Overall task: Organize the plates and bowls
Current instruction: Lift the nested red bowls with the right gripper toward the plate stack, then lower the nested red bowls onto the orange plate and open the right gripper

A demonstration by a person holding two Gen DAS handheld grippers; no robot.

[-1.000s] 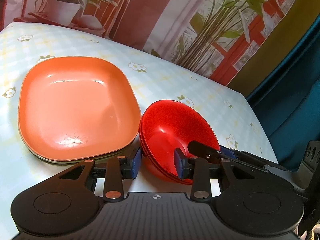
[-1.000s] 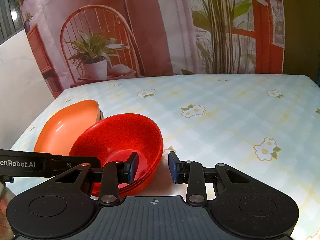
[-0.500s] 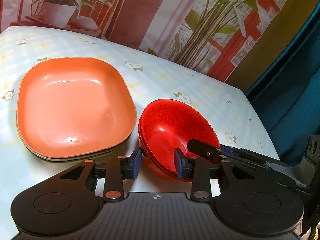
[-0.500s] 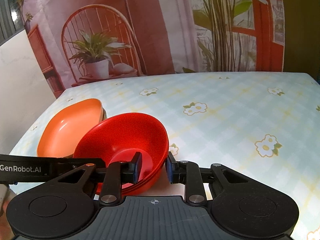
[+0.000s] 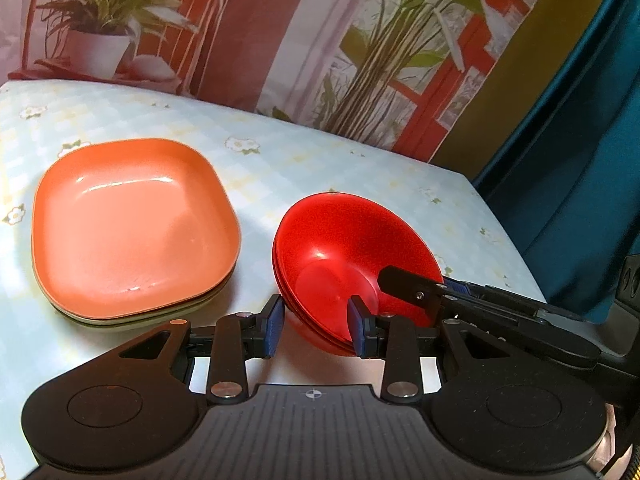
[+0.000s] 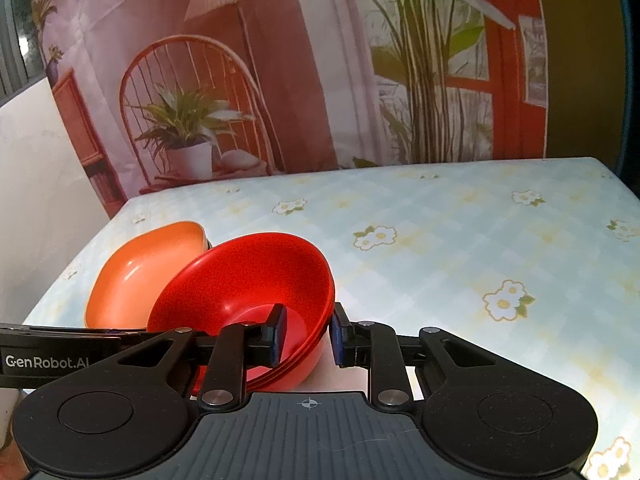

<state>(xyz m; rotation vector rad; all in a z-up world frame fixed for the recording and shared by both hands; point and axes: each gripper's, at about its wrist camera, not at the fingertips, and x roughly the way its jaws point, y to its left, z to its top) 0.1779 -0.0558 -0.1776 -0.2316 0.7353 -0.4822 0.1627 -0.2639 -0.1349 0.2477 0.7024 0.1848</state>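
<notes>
On the left of the table (image 5: 280,160) sits the stack of orange plates (image 5: 132,224), with the nested red bowls (image 5: 352,256) just beside it, not touching. The left claw (image 5: 316,326) straddles the bowls' near rim, jaws apart. The right claw (image 6: 306,334) brackets the opposite rim, also apart and not clamped. If either closes on only the top bowl's wall, the stack could split or tip; a careless pull might skid the bowls into the plates.
</notes>
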